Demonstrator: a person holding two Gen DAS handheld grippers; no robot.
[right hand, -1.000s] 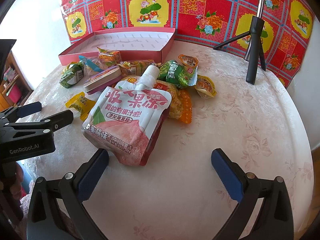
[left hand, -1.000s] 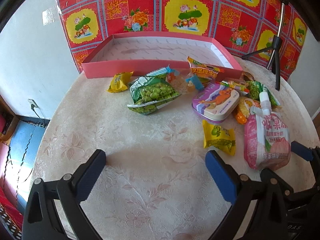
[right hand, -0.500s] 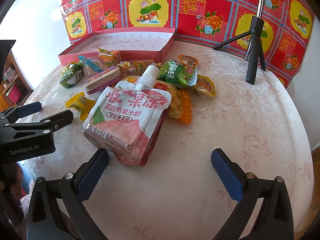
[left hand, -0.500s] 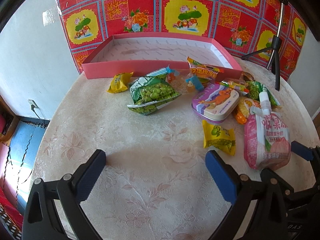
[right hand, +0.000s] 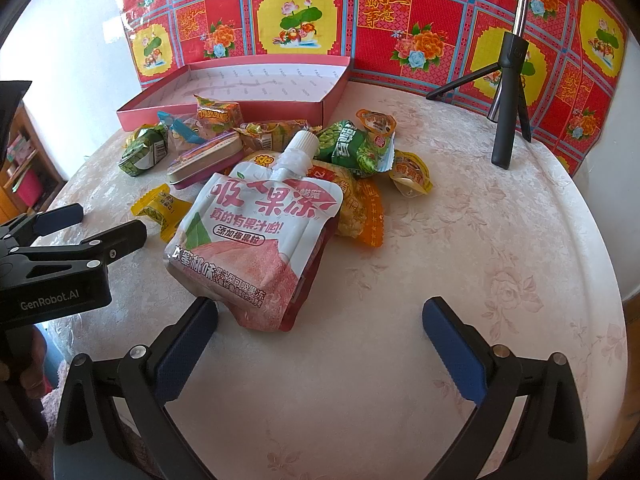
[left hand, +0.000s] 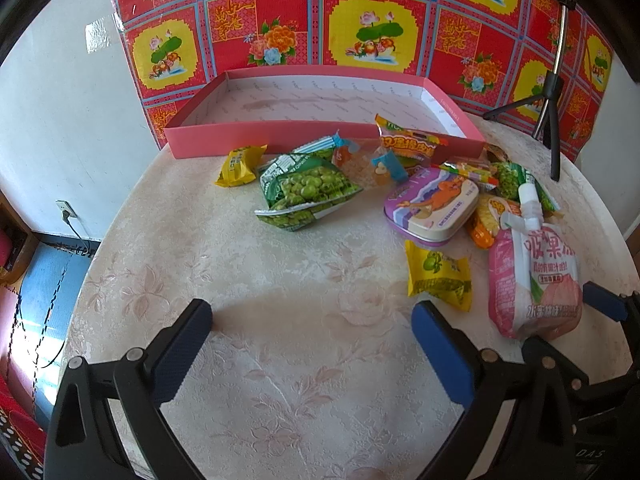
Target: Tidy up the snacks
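Pink box [left hand: 280,132] holds nothing, snacks [left hand: 308,192] lie before it; left tongs [left hand: 312,332] and right tongs [right hand: 320,332] spread.

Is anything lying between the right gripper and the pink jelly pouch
Nothing visible does. The right gripper is open on bare tablecloth, and the pink spouted jelly pouch lies just ahead, its bottom corner beside the left finger.

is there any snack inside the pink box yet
No, the pink box shows only its bare white floor, while every snack, including the green pea bag, lies on the table in front of it.
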